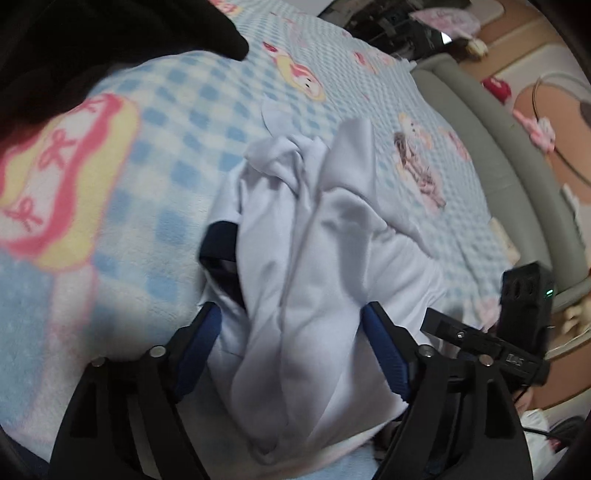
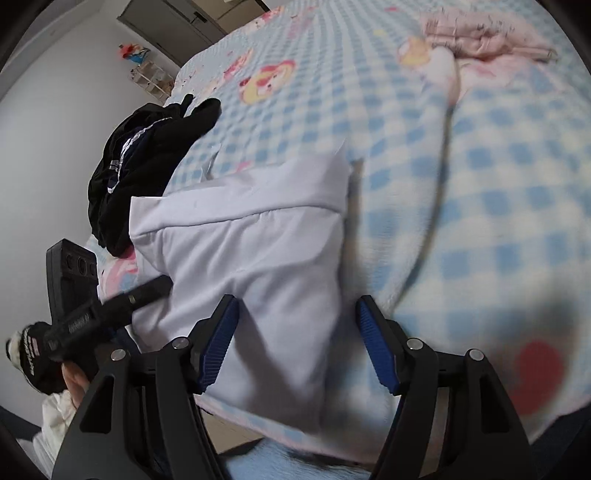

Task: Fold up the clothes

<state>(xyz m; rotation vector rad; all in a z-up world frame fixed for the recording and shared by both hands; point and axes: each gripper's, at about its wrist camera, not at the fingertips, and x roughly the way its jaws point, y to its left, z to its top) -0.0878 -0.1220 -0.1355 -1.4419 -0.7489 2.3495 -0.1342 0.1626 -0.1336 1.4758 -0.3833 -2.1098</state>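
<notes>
A white garment [image 1: 314, 258] with a dark collar [image 1: 221, 254] lies bunched on a blue checked blanket [image 1: 177, 155]. My left gripper [image 1: 291, 317] is open, its blue-padded fingers [image 1: 199, 343] spread on either side of the garment's near folds. In the right wrist view the same white garment [image 2: 255, 258] lies smoother, with a folded edge across it. My right gripper [image 2: 297, 310] is open, its jaws astride the garment's near right edge. The left gripper [image 2: 92, 314] also shows at the left of that view.
A pile of black clothes [image 2: 147, 155] lies on the blanket beyond the white garment. A pink garment [image 2: 480, 33] lies at the far right of the bed. A grey bed edge [image 1: 480, 122] runs along the right, with toys on the floor past it.
</notes>
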